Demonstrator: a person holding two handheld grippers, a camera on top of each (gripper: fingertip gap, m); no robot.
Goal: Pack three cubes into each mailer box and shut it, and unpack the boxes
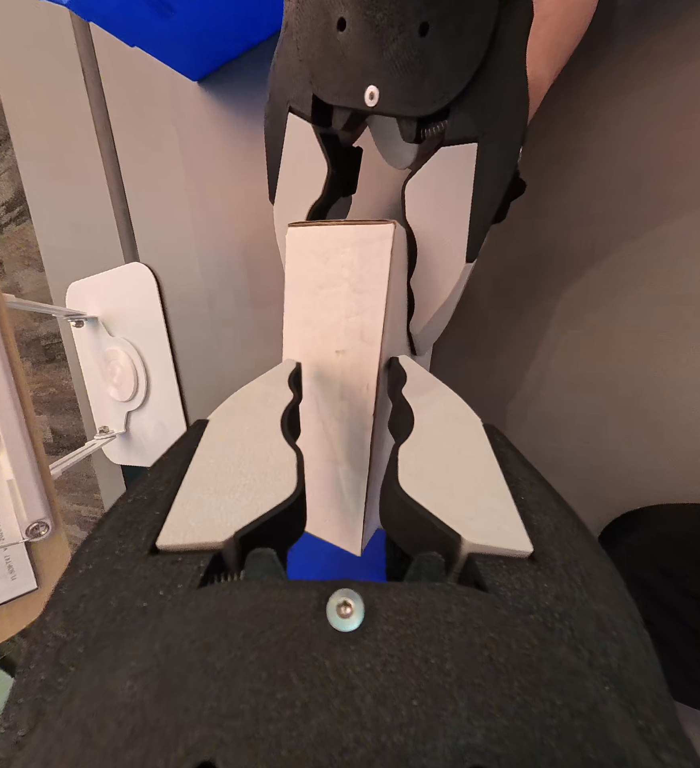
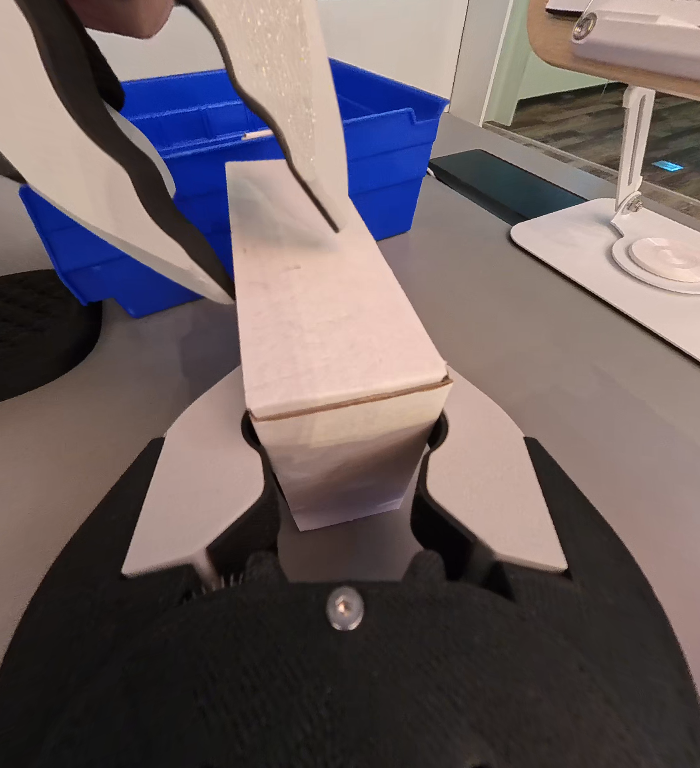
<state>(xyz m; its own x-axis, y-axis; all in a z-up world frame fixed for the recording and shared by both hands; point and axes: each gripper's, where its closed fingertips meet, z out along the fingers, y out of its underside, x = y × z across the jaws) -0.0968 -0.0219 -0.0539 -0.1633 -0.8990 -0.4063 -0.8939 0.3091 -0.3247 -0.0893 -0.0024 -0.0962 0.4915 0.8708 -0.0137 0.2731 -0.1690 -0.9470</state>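
A long white mailer box [image 1: 335,311] with its lid shut is held in the air by both grippers, one at each end. My left gripper [image 1: 344,363] is shut on the near end in the left wrist view. My right gripper [image 2: 346,415] is shut on the other end of the box [image 2: 319,324]. In the right wrist view the left gripper [image 2: 281,259] clamps the far end from above. In the left wrist view the right gripper [image 1: 367,249] shows at the top, on the far end. No cubes are visible.
A blue plastic bin [image 2: 281,137] stands on the grey table [image 2: 506,374] behind the box. A white stand base [image 2: 630,266] holding a sign is at the right. A black round pad [image 2: 20,332] lies at the left. A dark flat slab [image 2: 506,187] lies beyond. There is about 5 centimetres between the tips of the two grippers.
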